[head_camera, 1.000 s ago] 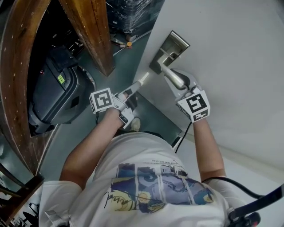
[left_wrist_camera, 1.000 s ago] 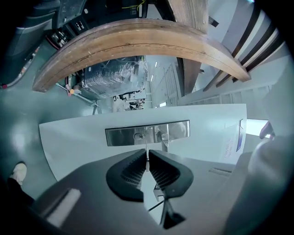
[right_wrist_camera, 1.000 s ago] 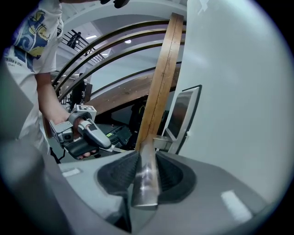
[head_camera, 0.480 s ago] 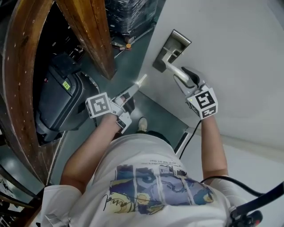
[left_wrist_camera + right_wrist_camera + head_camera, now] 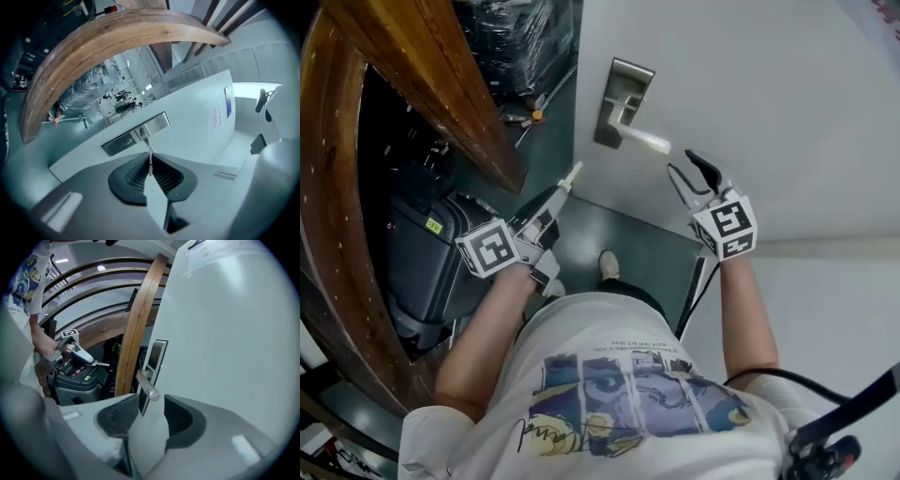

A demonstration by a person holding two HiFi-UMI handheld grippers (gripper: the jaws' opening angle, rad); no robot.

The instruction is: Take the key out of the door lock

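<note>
- My left claw is clamped shut on the small silver metal key. The blade pokes out past the tips, so only the head is pinched, which I judge is the firmest hold on something so thin.
- The key is out of the lock. It sits in mid-air at the centre left of the head view, well apart from the brushed-steel lock plate on the white door.
- In the left gripper view the blade lines up with the plate and its keyhole. That suggests a straight pull away from the door, not a sideways twist.
- My right claw has just been opening. Its jaws stand wide apart with nothing pressed between the pads.
- The right claw hangs just beside the free end of the steel lever handle without touching it. In the right gripper view the lever tip shows in the gap, clear of both pads.
- I judge that this claw was there to steady the door, and it no longer needs to.
- The task looks done.
</note>
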